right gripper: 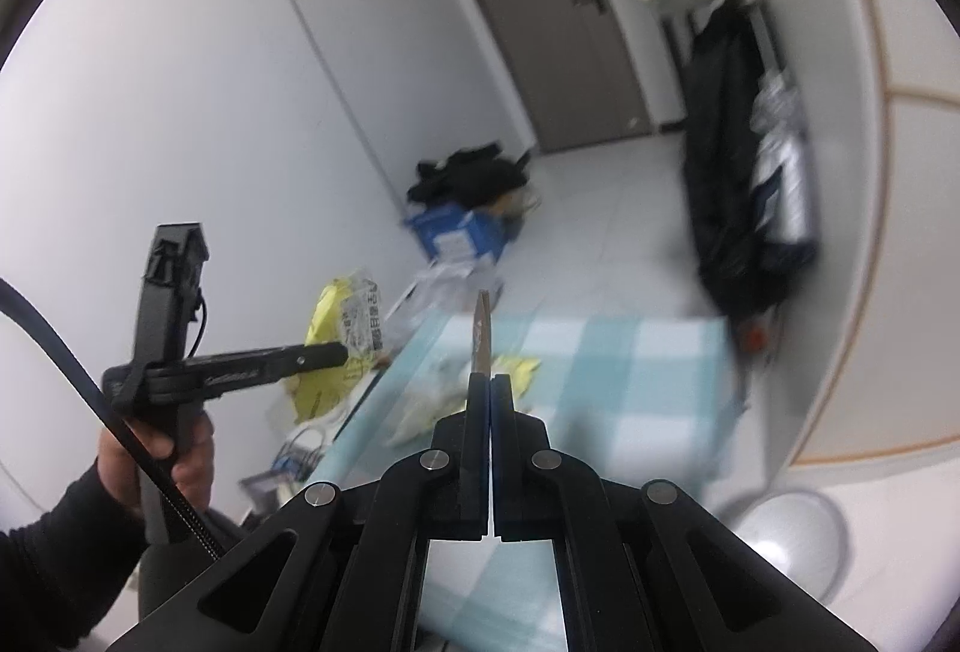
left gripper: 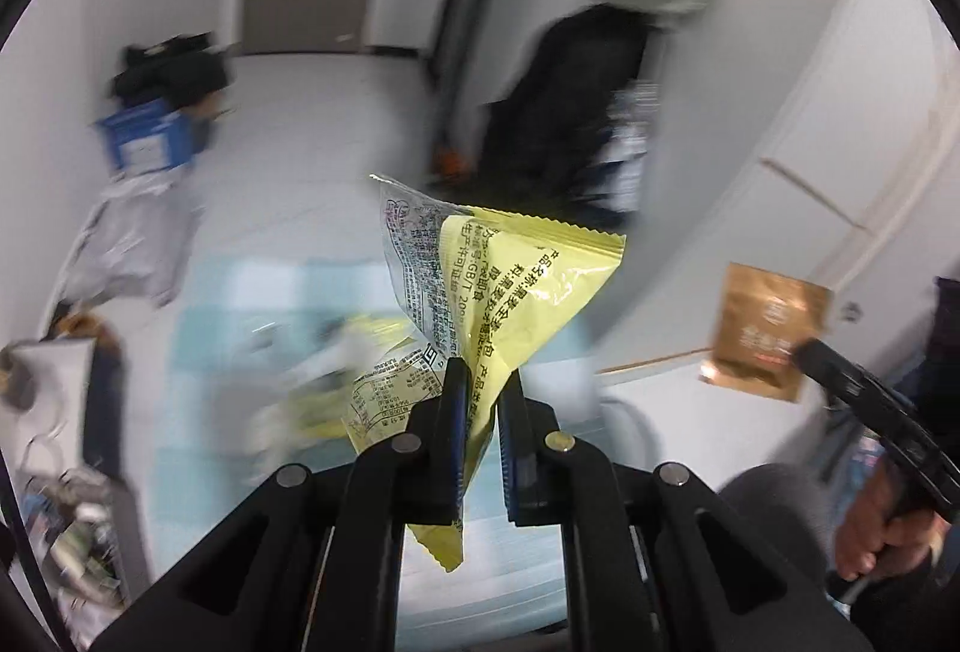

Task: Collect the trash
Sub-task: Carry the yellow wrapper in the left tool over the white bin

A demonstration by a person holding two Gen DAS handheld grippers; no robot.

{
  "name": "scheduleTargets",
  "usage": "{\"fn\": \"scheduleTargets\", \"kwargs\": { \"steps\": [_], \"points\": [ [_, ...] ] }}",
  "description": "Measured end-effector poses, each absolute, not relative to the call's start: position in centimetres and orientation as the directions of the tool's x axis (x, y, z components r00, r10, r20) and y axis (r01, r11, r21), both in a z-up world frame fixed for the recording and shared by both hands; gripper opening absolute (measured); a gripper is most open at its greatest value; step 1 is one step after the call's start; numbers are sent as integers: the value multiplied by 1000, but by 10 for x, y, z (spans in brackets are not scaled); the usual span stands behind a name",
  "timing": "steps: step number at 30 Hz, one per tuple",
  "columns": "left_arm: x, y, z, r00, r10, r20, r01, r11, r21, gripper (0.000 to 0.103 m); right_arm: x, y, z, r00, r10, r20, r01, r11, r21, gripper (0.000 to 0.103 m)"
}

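Observation:
My left gripper is shut on a crumpled yellow and clear snack wrapper, which it holds in the air above the table. The same wrapper shows in the right wrist view, pinched by the left gripper. My right gripper is shut on a thin brown sachet, seen edge-on. In the left wrist view the sachet shows its flat brown face, with the right gripper on its lower right edge. More yellow wrappers lie on the blue-checked tablecloth below, blurred.
A blue box with black clothes on it stands on the floor by the left wall. A black coat hangs at the right beside a brown door. Clutter lies left of the table. A white round base stands at the lower right.

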State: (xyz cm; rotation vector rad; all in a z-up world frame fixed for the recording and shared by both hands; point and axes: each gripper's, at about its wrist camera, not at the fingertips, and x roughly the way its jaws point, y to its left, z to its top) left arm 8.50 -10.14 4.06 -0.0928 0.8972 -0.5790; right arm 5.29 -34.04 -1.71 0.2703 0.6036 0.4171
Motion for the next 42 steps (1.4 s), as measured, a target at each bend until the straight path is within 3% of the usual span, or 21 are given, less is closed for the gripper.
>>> {"fn": "scheduleTargets", "kwargs": {
  "steps": [9, 19, 30, 42],
  "points": [
    [89, -240, 34, 293, -659, -692, 617, 684, -390, 6, 39, -450, 16, 838, 253, -484, -108, 945, 308, 0],
    [124, -351, -74, 16, -623, -782, 610, 625, -486, 6, 29, -550, -58, 787, 107, -608, 144, 926, 349, 0],
    [157, -410, -192, -202, -491, -847, 558, 653, -512, 6, 56, -590, -185, 641, 173, -748, 287, 849, 443, 0],
    [136, -427, -215, -323, -356, -877, 537, 694, -479, 6, 84, -587, -298, 488, 279, -827, 374, 789, 487, 0]
  ]
}}
